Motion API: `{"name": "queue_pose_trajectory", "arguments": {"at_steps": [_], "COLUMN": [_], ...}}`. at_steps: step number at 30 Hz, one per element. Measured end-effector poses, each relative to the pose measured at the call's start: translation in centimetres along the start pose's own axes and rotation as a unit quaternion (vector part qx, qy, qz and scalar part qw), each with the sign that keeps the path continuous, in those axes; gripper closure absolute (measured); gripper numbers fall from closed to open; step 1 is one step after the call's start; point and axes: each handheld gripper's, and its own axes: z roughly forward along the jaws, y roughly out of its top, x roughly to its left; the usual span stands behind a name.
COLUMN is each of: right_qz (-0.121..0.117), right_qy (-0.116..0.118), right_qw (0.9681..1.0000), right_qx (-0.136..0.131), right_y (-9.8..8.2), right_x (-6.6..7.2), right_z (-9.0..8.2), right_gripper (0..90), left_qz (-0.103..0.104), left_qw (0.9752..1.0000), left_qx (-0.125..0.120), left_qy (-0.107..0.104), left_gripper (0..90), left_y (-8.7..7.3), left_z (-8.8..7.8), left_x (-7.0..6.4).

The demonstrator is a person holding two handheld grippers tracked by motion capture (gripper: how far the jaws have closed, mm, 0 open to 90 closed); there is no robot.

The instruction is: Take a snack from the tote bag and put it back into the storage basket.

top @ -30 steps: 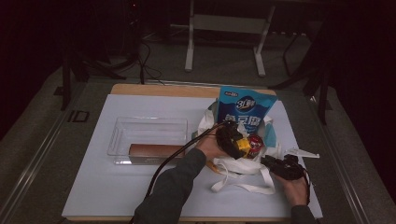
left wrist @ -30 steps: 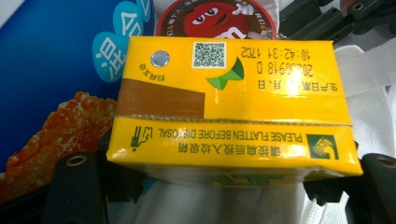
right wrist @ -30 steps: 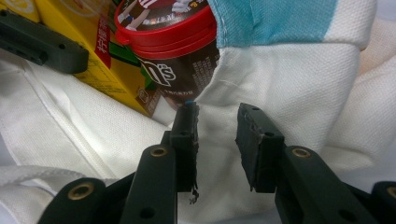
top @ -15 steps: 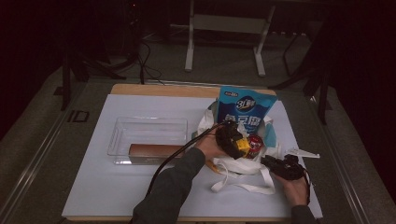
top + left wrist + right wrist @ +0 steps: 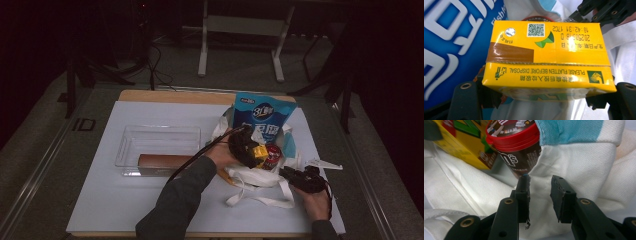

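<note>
A white tote bag [image 5: 252, 176] with blue trim lies at the right of the mat, and a blue snack pouch [image 5: 263, 117] stands in it. My left gripper [image 5: 250, 150] is shut on a yellow drink carton [image 5: 546, 55] and holds it over the bag's mouth, beside the pouch [image 5: 454, 37]. A brown tub with a red lid [image 5: 516, 147] leans out of the mouth next to the carton [image 5: 461, 142]. My right gripper [image 5: 540, 182] sits at the bag's near right edge [image 5: 287, 173], jaws narrowly parted with a fold of the bag's cloth [image 5: 579, 170] between the pads.
A clear plastic tray [image 5: 159, 145] stands left of the bag, with a brown cylinder [image 5: 162, 160] along its near side. The bag's loose straps [image 5: 260, 200] trail toward the table's front edge. A small white scrap [image 5: 325, 164] lies at the right.
</note>
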Motion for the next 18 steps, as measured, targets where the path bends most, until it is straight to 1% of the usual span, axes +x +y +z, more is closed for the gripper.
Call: {"name": "queue_pose_trajectory", "arguments": {"at_steps": [3,4,6,8,11,12,13,16,18], "right_qz": [0.0,0.0,0.0,-0.001,0.0,0.0,0.001,0.001,0.001], "right_qy": [-0.001,0.0,0.0,-0.001,-0.001,-0.001,0.0,-0.001,-0.001], "right_qw": [1.0,1.0,1.0,1.0,1.0,1.0,1.0,1.0,1.0], "right_qx": [0.0,0.0,0.0,0.0,-0.002,-0.002,-0.002,-0.002,-0.002], "right_y": [0.0,0.0,0.0,0.0,-0.1,-0.1,-0.1,-0.1,-0.1], "right_x": [0.0,0.0,0.0,0.1,0.1,0.1,0.1,0.1,0.1], "right_z": [0.0,0.0,0.0,0.0,0.0,0.0,0.0,0.0,0.0], "right_gripper": [67.9,67.8,67.5,67.4,67.2,67.2,67.3,67.2,67.2], "left_qz": [0.002,0.003,0.013,0.017,0.014,0.01,0.013,0.016,0.014], "left_qw": [1.0,1.0,0.9999,0.9998,0.9999,0.9999,0.9999,0.9999,0.9999], "left_qx": [-0.005,-0.003,0.003,0.005,-0.003,-0.005,-0.004,-0.001,-0.005], "left_qy": [-0.001,-0.002,0.004,0.005,0.004,0.002,-0.001,0.002,0.001], "left_gripper": [28.8,28.8,28.8,28.8,28.9,28.9,28.9,28.9,28.9], "left_y": [0.2,0.2,0.3,0.3,0.2,0.3,0.3,0.3,0.2], "left_z": [-0.6,-0.7,-1.0,-1.3,-1.8,-2.0,-2.2,-2.8,-3.2], "left_x": [0.0,0.0,-0.1,-0.1,0.0,0.0,0.1,0.2,0.3]}}
